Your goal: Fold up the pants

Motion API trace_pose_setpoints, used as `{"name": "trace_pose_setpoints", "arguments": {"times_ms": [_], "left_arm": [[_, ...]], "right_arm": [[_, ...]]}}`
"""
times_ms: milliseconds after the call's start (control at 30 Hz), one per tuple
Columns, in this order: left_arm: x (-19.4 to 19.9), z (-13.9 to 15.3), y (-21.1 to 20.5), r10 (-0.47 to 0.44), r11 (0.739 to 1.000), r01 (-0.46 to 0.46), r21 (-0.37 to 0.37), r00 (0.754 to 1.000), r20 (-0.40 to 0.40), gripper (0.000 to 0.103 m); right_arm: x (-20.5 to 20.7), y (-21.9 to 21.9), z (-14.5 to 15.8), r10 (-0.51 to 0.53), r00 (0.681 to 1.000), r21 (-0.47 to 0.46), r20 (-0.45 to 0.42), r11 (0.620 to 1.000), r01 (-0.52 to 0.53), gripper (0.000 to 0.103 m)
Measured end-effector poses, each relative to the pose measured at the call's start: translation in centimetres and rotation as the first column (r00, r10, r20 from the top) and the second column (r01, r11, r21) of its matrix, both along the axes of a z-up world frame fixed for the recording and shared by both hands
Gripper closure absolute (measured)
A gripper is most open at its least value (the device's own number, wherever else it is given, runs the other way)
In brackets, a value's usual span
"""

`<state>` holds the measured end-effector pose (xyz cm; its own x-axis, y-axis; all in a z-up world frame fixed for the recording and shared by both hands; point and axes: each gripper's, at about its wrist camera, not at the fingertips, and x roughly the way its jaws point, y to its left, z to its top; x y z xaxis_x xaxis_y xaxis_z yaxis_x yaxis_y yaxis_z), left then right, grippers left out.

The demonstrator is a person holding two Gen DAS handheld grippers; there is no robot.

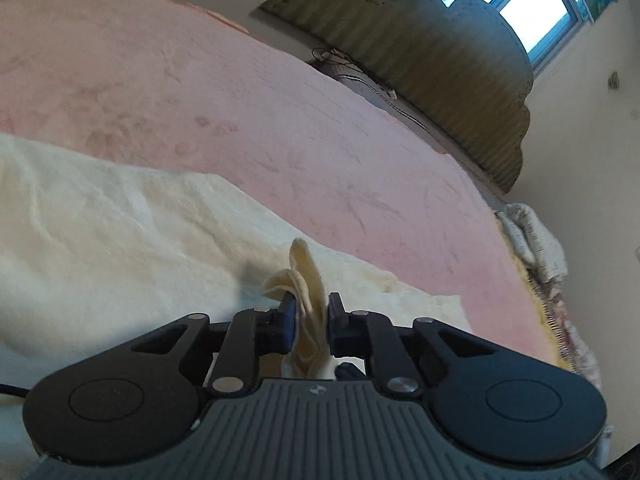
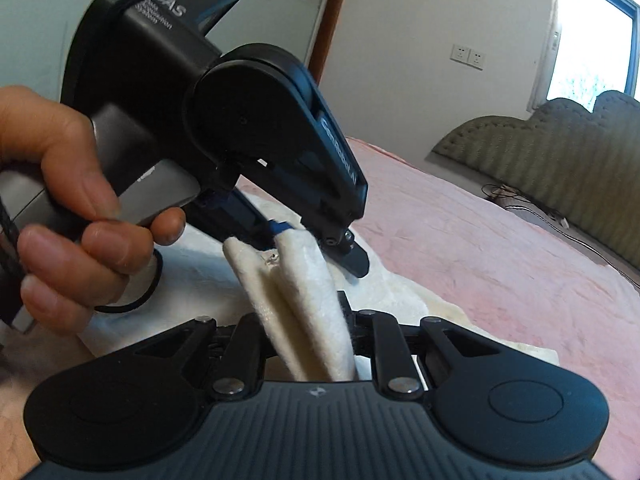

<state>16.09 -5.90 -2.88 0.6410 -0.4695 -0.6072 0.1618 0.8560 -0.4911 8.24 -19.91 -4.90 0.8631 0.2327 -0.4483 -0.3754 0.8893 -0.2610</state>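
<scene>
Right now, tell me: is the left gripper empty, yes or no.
No: the left gripper is shut on a bunched fold of the cream pants.

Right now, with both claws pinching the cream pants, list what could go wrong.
1. The left claw holds only a thin bunch of the pants; it could slip out when lifted.
2. The right claw grips close beside the left; the claws may collide.
3. Dragging the pants may rumple the pink blanket.
</scene>
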Motion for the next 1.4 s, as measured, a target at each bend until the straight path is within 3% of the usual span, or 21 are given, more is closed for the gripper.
{"name": "trace_pose_setpoints", "arguments": {"times_ms": [100,233,300,367,467,567,633,700,800,900,1033,1200,1400], "left_arm": [[-0.7,-0.1,-0.8,-0.003,0.990,-0.008,0.142,0.997,0.074,0.088],[-0.6,-0.7,-0.5,-0.016,0.987,0.006,0.162,0.998,0.062,0.084],[-0.5,-0.7,-0.1,-0.006,0.985,-0.006,0.173,0.998,0.066,0.076],[-0.6,-0.5,0.2,0.006,0.982,-0.021,0.188,0.997,0.080,0.064],[-0.8,-0.1,0.2,0.010,0.972,-0.032,0.231,0.995,0.095,0.056],[-1.0,0.0,-0.2,-0.001,0.961,-0.026,0.275,0.995,0.098,0.050],[-1.3,0.2,-0.5,-0.012,0.953,-0.020,0.302,0.994,0.105,0.044],[-1.7,0.2,-0.6,-0.021,0.944,-0.018,0.328,0.993,0.114,0.038],[-2.0,0.1,-0.8,-0.030,0.935,-0.015,0.354,0.992,0.121,0.034],[-2.1,0.0,-1.1,-0.039,0.930,-0.007,0.368,0.992,0.118,0.027],[-2.2,-0.2,-1.3,-0.045,0.920,-0.004,0.391,0.992,0.116,0.021],[-2.5,-0.2,-1.2,-0.041,0.915,-0.006,0.402,0.994,0.106,0.017],[-4.6,0.7,-0.1,-0.022,0.891,-0.044,0.451,0.990,0.140,0.011]], "right_arm": [[1.2,0.4,-1.0,-0.004,0.998,0.003,-0.066,1.000,0.004,0.082],[1.0,0.3,-0.2,-0.010,0.993,-0.004,-0.119,1.000,0.009,0.073],[-0.1,-0.1,1.0,0.020,0.991,-0.002,-0.134,1.000,-0.021,0.043],[-1.8,-1.1,2.4,0.120,0.983,0.044,-0.140,0.992,-0.115,0.028],[-3.7,-3.0,4.0,0.188,0.976,0.200,-0.111,0.966,-0.163,0.028],[-2.6,-4.9,3.6,0.093,0.986,0.278,-0.136,0.959,-0.052,0.028],[-1.2,-5.8,2.0,-0.017,0.975,0.268,-0.222,0.960,0.078,0.028],[0.0,-6.4,0.7,-0.046,0.959,0.266,-0.279,0.956,0.123,0.028],[-0.6,-6.9,1.1,-0.072,0.967,0.302,-0.245,0.942,0.147,0.028],[-1.2,-7.1,1.6,-0.146,0.972,0.280,-0.182,0.940,0.194,0.028],[-0.1,-7.9,0.1,-0.171,0.946,0.235,-0.277,0.942,0.239,0.024],[-0.4,-7.9,-0.7,-0.173,0.953,0.264,-0.248,0.935,0.239,0.010],[0.2,-7.5,-1.1,-0.182,0.953,0.268,-0.241,0.932,0.245,0.008]]}}
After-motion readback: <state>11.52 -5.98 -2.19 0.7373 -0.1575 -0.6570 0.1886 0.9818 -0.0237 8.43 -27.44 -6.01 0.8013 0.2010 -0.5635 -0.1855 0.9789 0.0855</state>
